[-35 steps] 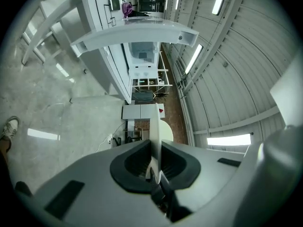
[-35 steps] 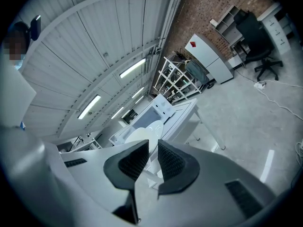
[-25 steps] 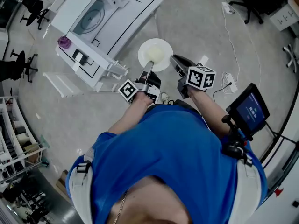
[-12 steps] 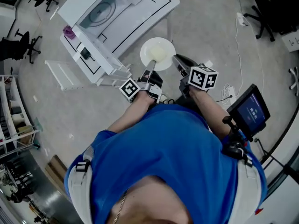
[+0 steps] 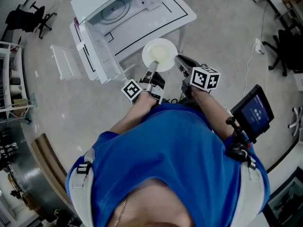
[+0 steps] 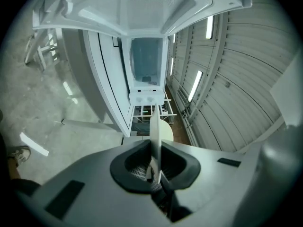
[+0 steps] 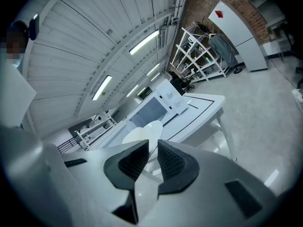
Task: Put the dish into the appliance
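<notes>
I am pinching the plate (image 5: 161, 54) with the left gripper (image 5: 152, 70); the right gripper (image 5: 181, 63) is hovering empty. Its fingers (image 7: 173, 163) are gaping slightly.

Smooth dish (image 5: 161, 54), matt plastic appliance (image 5: 110, 14)

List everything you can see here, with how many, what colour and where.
dish: one, white, held by its rim in front of the table
appliance: one, white, door open, on the table
table: one, white with black lines, ahead of the person
chairs: two, black, far left and far right
shelving: one, pale, left edge
screen: one, black with a blue display, by the person's right hip
shirt: one, blue, on the person, bottom
left tool: one, grey, shut on the dish
right tool: one, grey, jaws apart, empty, beside the dish
</notes>
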`<state>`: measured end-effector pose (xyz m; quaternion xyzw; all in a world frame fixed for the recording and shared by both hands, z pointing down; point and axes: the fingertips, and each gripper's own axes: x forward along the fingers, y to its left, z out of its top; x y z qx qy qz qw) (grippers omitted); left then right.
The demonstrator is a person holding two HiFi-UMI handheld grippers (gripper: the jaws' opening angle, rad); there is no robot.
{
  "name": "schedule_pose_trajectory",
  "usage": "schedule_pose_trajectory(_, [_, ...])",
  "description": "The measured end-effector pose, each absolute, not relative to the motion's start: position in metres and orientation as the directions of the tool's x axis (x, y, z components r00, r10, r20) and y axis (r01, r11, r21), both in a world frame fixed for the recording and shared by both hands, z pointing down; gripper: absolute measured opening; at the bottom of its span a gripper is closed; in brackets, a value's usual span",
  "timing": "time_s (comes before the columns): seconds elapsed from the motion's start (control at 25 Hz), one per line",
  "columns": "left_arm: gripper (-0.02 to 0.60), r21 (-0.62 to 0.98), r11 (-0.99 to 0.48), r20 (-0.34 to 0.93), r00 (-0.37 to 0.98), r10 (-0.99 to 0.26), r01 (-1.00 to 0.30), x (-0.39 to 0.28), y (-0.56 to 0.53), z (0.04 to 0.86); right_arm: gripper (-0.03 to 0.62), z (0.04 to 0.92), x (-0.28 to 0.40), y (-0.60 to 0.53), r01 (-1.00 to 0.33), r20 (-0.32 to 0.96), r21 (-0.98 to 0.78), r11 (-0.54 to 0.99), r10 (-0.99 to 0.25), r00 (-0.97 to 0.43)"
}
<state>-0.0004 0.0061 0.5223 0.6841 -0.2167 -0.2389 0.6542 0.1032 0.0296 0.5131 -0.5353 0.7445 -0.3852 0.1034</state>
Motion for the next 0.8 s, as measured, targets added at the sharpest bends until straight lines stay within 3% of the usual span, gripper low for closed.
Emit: schedule_pose_trajectory(0.8, [0.029,0.999,-0.05,-0.028,0.564,-0.825,-0.023,-0.001,-0.032,0.526,0.046,0.518,0.106,-0.041,-0.629,0.23,-0.695,0.348,-0.721,-0.653])
